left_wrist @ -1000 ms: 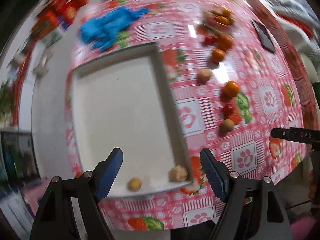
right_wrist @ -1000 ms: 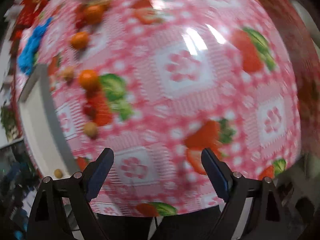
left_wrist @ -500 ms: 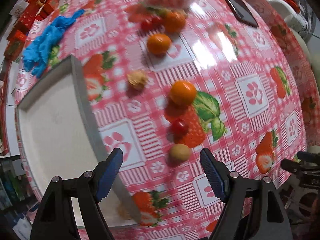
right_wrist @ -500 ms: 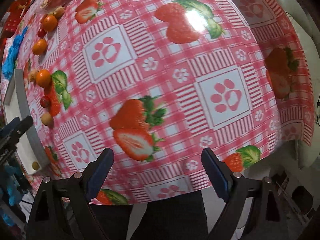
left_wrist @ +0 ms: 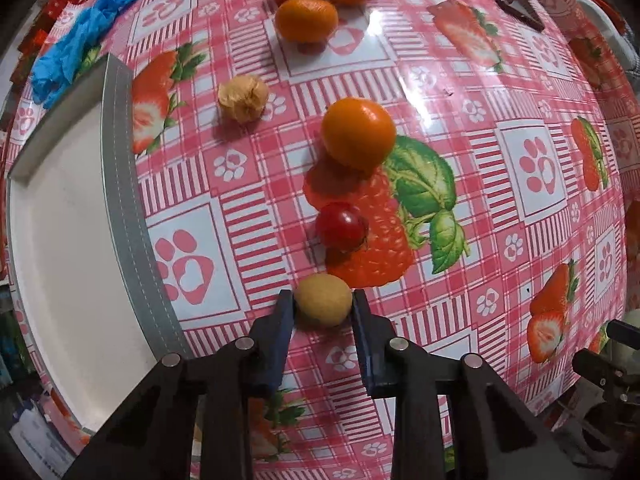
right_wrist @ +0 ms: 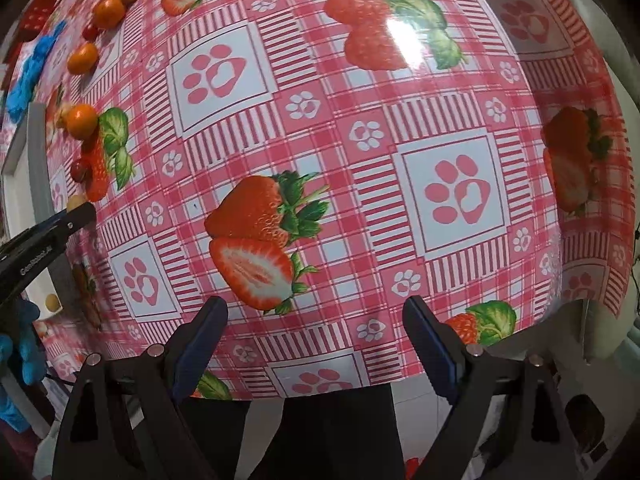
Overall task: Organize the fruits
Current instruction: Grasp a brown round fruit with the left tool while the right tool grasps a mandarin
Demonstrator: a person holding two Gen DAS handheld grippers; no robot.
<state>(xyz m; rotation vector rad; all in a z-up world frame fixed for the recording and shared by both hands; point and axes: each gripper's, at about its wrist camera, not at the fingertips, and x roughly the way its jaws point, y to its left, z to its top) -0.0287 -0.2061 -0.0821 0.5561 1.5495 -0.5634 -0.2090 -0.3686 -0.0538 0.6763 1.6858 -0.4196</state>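
Left gripper [left_wrist: 323, 306] points straight down, jaws just closed on tan fruit [left_wrist: 323, 299] | right gripper [right_wrist: 316, 330] steeply down, wide open, empty

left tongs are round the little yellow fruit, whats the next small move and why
Probably lift straight up, then carry it left. The left tongs have just closed on the small round yellow fruit, which still sits on the tablecloth, and the white rectangular tray lies to its left.
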